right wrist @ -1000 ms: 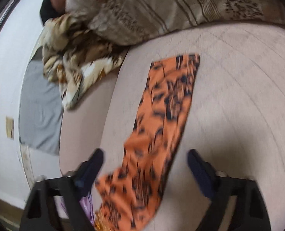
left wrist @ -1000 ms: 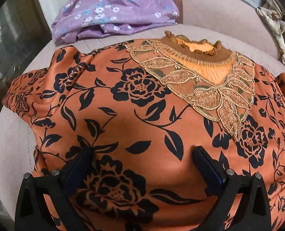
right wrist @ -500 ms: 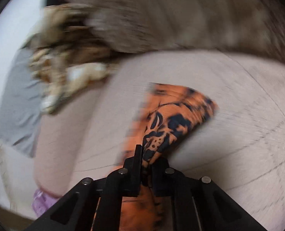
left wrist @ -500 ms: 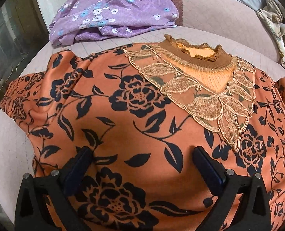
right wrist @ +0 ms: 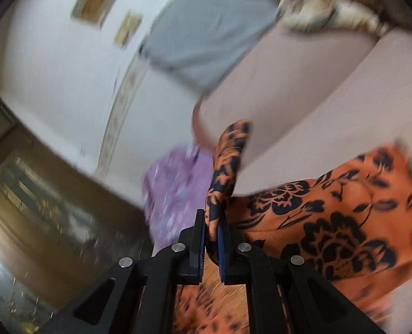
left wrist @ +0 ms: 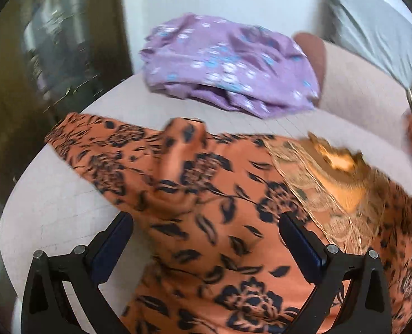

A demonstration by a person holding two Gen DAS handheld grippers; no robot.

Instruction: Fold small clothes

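My right tool (right wrist: 211, 240) is clamped tight on a sleeve (right wrist: 228, 161) of the orange top w/ black flower print (left wrist: 222, 222), the cloth standing up between the pads. My left tool (left wrist: 206, 239) stands wide, nothing gripped, over the top's body. The top lies spread on the pale pink quilted sofa seat (left wrist: 61, 200), gold lace collar (left wrist: 334, 172) toward the backrest. Beyond it, a crumpled lilac floral garment (left wrist: 228, 64) at the seat's far end. Grey cloth (right wrist: 206, 27) drapes over the backrest.
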